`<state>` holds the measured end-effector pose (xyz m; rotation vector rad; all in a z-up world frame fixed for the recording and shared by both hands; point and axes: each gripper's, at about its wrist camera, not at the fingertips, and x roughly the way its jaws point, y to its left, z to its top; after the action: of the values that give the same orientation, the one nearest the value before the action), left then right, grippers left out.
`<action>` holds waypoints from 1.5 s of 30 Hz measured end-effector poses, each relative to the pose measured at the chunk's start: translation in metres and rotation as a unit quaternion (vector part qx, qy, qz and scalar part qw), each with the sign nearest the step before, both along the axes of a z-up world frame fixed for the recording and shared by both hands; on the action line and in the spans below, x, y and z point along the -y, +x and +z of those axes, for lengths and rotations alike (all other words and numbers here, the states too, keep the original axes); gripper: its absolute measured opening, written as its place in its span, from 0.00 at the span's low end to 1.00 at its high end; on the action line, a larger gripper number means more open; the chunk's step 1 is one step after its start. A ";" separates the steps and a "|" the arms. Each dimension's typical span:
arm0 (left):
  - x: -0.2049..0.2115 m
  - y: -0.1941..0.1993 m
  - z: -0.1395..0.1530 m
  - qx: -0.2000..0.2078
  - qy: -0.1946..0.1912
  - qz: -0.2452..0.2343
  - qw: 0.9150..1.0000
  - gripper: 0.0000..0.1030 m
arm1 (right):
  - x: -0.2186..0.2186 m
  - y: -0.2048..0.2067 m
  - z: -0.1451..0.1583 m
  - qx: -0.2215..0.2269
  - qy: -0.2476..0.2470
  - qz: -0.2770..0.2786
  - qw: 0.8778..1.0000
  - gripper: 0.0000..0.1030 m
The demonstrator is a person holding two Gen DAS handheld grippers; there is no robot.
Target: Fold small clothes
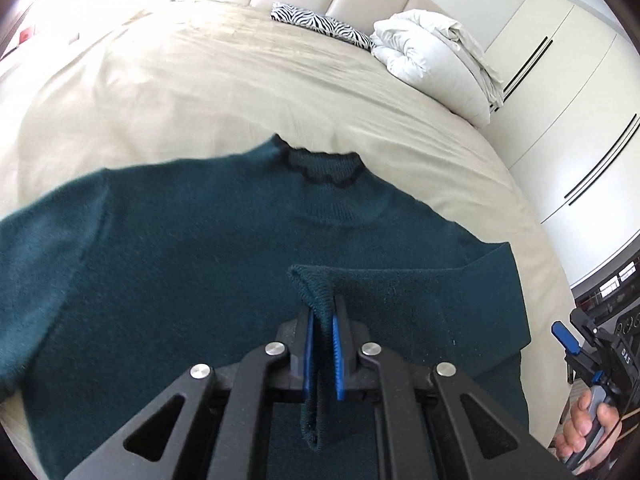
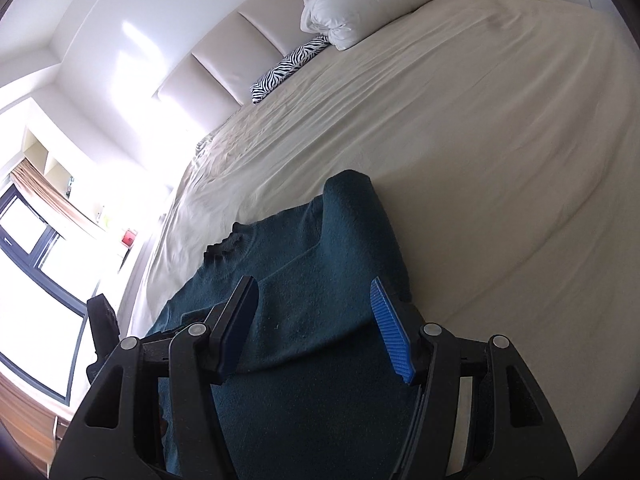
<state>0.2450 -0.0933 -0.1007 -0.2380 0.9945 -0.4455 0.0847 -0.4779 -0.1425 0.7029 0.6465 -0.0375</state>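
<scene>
On the beige bed sheet [image 1: 200, 80] lies a teal sweater [image 1: 180, 260], its ribbed sleeve cuff [image 1: 316, 292] clamped in the left gripper [image 1: 322, 344], while the right gripper [image 2: 316, 328] hovers over it, jaws apart and holding nothing.

Rumpled white duvet [image 1: 432, 52] beside zebra-print pillow [image 1: 320, 24] on bed [image 1: 200, 92]

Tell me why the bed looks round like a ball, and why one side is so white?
Left wrist view: the fisheye lens bends the bed and wardrobe doors into curves, and sunlight washes out its top left corner. Right wrist view: the window glares white, bleaching the sheet nearby; the sweater stays clear.
</scene>
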 end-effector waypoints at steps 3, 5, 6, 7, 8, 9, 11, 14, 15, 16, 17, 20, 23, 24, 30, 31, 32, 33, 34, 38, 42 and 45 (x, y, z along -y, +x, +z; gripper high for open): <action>-0.029 0.010 -0.004 -0.004 -0.008 0.023 1.000 0.08 | 0.018 0.023 -0.004 -0.017 0.006 -0.007 1.000 0.56; -0.039 0.014 -0.012 -0.011 -0.006 0.033 0.999 0.09 | 0.030 0.043 -0.012 -0.029 0.013 -0.014 0.999 0.56; -0.042 0.015 -0.016 -0.012 -0.006 0.034 0.999 0.09 | 0.036 0.052 -0.016 -0.037 0.015 -0.020 0.999 0.56; -0.042 0.015 -0.020 -0.013 -0.007 0.034 0.999 0.09 | 0.043 0.061 -0.020 -0.044 0.019 -0.025 0.999 0.56; -0.043 0.016 -0.023 -0.013 -0.007 0.034 0.999 0.09 | 0.048 0.069 -0.025 -0.049 0.022 -0.026 0.998 0.56; -0.043 0.016 -0.027 -0.012 -0.005 0.033 0.999 0.09 | 0.051 0.079 -0.030 -0.058 0.020 -0.026 0.998 0.56; -0.040 0.016 -0.032 -0.010 0.003 0.030 1.000 0.09 | 0.058 0.097 -0.041 -0.073 0.018 -0.029 0.997 0.56; -0.040 0.016 -0.037 -0.003 -0.004 0.030 1.000 0.10 | 0.066 0.123 -0.053 -0.085 0.028 -0.025 0.996 0.55; -0.042 0.016 -0.036 0.001 -0.013 0.031 0.999 0.10 | 0.068 0.131 -0.056 -0.086 0.032 -0.025 0.996 0.54; -0.043 0.015 -0.036 0.006 -0.015 0.031 0.999 0.10 | 0.070 0.141 -0.058 -0.086 0.035 -0.021 0.995 0.54; -0.043 0.014 -0.035 0.012 -0.014 0.030 0.999 0.10 | 0.070 0.150 -0.061 -0.089 0.035 -0.013 0.995 0.50; -0.042 0.016 -0.032 0.028 -0.003 0.028 0.999 0.10 | 0.064 0.179 -0.071 -0.122 0.010 0.009 0.992 0.28; -0.040 0.019 -0.029 0.045 -0.009 0.039 0.998 0.10 | 0.063 0.187 -0.075 -0.134 -0.011 0.001 0.991 0.10; -0.042 0.019 -0.029 0.051 -0.014 0.043 0.998 0.10 | 0.065 0.186 -0.076 -0.133 -0.005 -0.002 0.991 0.08; -0.035 0.018 -0.046 0.057 0.005 0.045 0.997 0.10 | 0.066 0.176 -0.079 -0.115 0.001 -0.012 0.993 0.06; -0.037 0.018 -0.048 0.056 0.000 0.045 0.997 0.10 | 0.066 0.172 -0.080 -0.111 0.003 -0.018 0.994 0.06; -0.040 0.020 -0.050 0.050 -0.008 0.048 0.998 0.12 | 0.066 0.173 -0.083 -0.108 0.006 -0.023 0.994 0.04; -0.043 0.022 -0.052 0.044 -0.018 0.048 0.998 0.12 | 0.067 0.175 -0.088 -0.105 0.010 -0.024 0.994 0.03; -0.045 0.023 -0.053 0.042 -0.025 0.049 0.998 0.12 | 0.069 0.175 -0.092 -0.102 0.014 -0.024 0.994 0.03; -0.048 0.023 -0.056 0.040 -0.037 0.048 0.997 0.12 | 0.064 0.174 -0.086 -0.102 0.005 -0.019 0.995 0.09; -0.050 0.022 -0.058 0.041 -0.042 0.047 0.997 0.13 | 0.052 0.151 -0.054 -0.107 0.005 -0.016 0.994 0.40; -0.050 0.021 -0.058 0.042 -0.043 0.047 0.997 0.13 | 0.020 0.130 -0.033 -0.133 -0.077 0.008 0.988 0.55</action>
<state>0.2664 -0.0436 -0.1586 -0.3402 0.8797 -0.4089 0.2150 -0.4978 -0.1754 0.5479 0.8946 -0.1676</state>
